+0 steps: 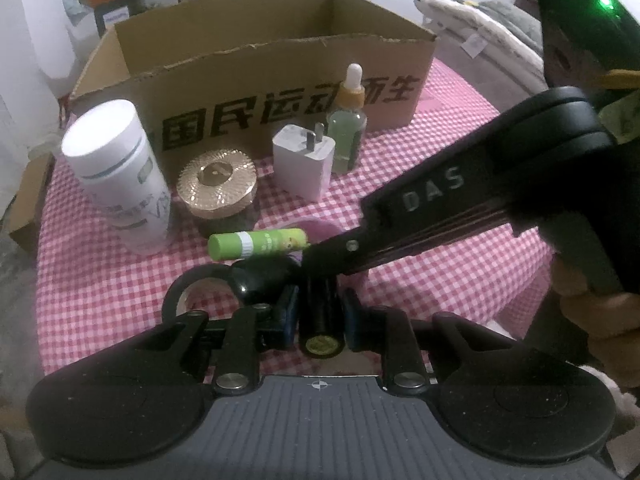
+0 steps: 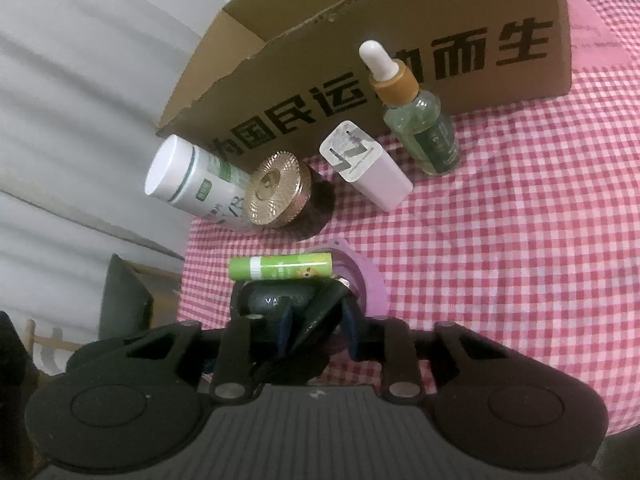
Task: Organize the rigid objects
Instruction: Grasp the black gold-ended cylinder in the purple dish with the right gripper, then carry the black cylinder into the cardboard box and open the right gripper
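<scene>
On the pink checked cloth stand a white bottle [image 1: 116, 168], a gold-lidded jar [image 1: 218, 184], a white plug adapter [image 1: 304, 162] and a green dropper bottle [image 1: 347, 128], in front of an open cardboard box [image 1: 256, 80]. A green tube [image 1: 258, 243] lies nearer. My left gripper [image 1: 320, 312] is shut on a black cylinder [image 1: 320, 320] beside a black padlock [image 1: 248, 280]. My right gripper [image 1: 320, 256] reaches in from the right to the same black object; in the right wrist view it [image 2: 316, 320] is shut on a black object [image 2: 316, 316] next to the padlock [image 2: 272, 304].
A pink ring-shaped thing [image 2: 368, 280] lies behind the padlock. The box [image 2: 400, 40] is open-topped at the back. The table edge falls off at the left, with a cardboard piece [image 1: 28, 208] below. White bedding [image 1: 480, 28] lies at the back right.
</scene>
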